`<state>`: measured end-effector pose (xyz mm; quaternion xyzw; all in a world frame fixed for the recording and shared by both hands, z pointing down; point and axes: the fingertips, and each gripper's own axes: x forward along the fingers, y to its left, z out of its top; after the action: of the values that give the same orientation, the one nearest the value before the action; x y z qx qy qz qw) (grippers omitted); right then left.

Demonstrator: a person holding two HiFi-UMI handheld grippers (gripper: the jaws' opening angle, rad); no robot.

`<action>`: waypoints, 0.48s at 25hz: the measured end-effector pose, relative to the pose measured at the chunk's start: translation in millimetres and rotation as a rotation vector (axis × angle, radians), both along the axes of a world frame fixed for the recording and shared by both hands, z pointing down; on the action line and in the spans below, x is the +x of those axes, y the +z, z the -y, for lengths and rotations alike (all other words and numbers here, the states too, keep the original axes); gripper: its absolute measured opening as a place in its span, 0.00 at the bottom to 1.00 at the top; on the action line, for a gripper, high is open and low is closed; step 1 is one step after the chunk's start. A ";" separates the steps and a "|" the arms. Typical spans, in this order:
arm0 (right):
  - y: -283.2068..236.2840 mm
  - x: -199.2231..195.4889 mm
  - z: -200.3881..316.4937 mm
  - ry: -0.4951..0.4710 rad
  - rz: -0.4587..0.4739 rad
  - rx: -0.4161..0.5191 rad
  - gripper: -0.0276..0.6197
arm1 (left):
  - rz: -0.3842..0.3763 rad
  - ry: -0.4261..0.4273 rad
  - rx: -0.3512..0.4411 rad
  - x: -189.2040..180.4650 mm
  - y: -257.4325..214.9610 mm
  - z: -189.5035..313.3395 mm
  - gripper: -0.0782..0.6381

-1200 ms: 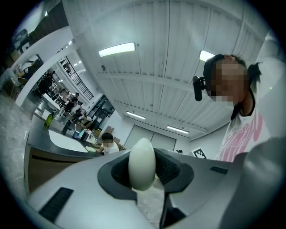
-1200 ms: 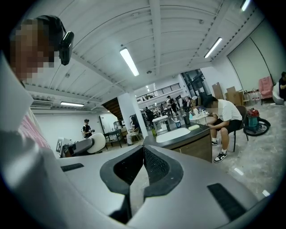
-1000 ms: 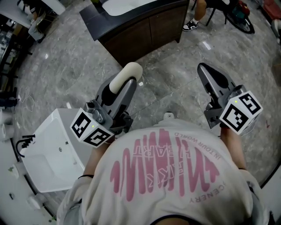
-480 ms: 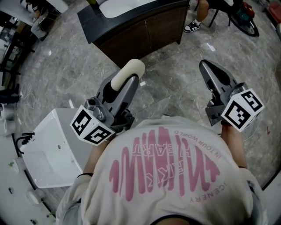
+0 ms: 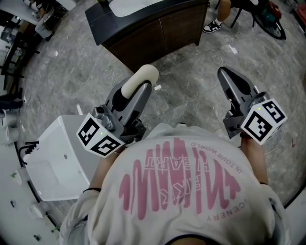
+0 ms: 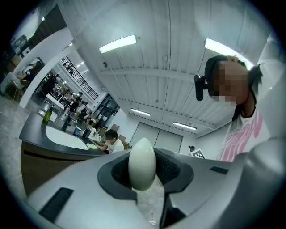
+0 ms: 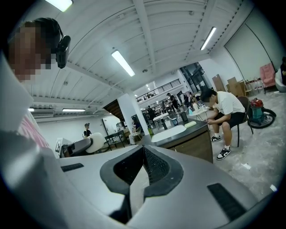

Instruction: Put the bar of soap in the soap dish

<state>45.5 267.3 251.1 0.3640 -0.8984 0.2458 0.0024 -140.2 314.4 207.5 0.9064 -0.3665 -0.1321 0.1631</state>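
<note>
Head view: left gripper [image 5: 135, 92] tight on soap bar [image 5: 141, 76]; right gripper [image 5: 227, 76] closed, empty; counter basin [image 5: 129, 5] ahead.

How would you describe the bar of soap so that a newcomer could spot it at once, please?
Below the dark cabinet, find the person's left gripper. The bar of soap is clamped between its jaws, jutting past their tips: pale cream and rounded, while the right gripper is shut, empty.

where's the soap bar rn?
The bar of soap is clamped in the left gripper, left of centre in the head view, held over the floor short of the dark cabinet.
</note>
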 end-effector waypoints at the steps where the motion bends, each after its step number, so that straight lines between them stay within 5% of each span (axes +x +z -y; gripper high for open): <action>1: 0.6 -0.7 0.5 -0.002 0.001 -0.001 0.07 | -0.002 -0.003 -0.002 -0.6 0.2 1.0 0.27; 12: -23.0 21.2 14.1 0.020 0.004 0.065 0.07 | -0.041 -0.009 0.028 12.6 -18.7 19.8 0.27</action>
<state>66.7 253.2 228.0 0.3721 -0.9023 0.2175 -0.0135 -127.7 294.6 188.9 0.9040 -0.3654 -0.1565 0.1575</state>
